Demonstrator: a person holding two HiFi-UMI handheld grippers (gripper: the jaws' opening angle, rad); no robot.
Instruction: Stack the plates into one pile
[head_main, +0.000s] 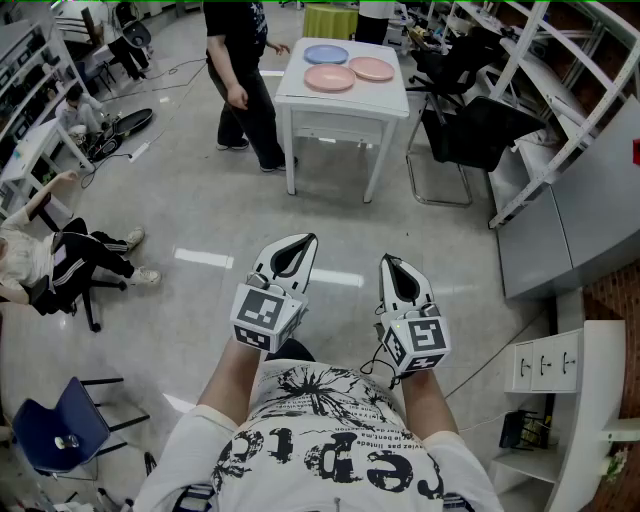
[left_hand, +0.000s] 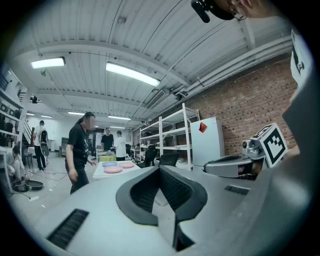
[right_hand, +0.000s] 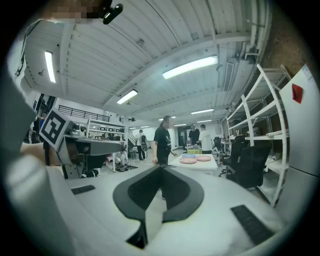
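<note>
The left tool (head_main: 298, 243) and the right tool (head_main: 389, 264) each have their jaws pressed together on nothing, side by side above the grey floor (head_main: 190, 190). Well ahead stands a white square counter (head_main: 388, 100). On it three round plates lie apart, unstacked: a light-blue plate (head_main: 326, 54), a large pink plate (head_main: 330, 78) and a smaller pink plate (head_main: 372, 68). A person in black (head_main: 240, 60) stands beside the counter.

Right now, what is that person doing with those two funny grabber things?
A person holds a grey two-jaw tool in each hand. The left gripper and the right gripper are both shut and empty, held out over the floor. No stacking has started: one round blue plate and two round pink plates lie side by side, not piled, on the small white table farther ahead. Another person in black clothes stands beside that table.
</note>
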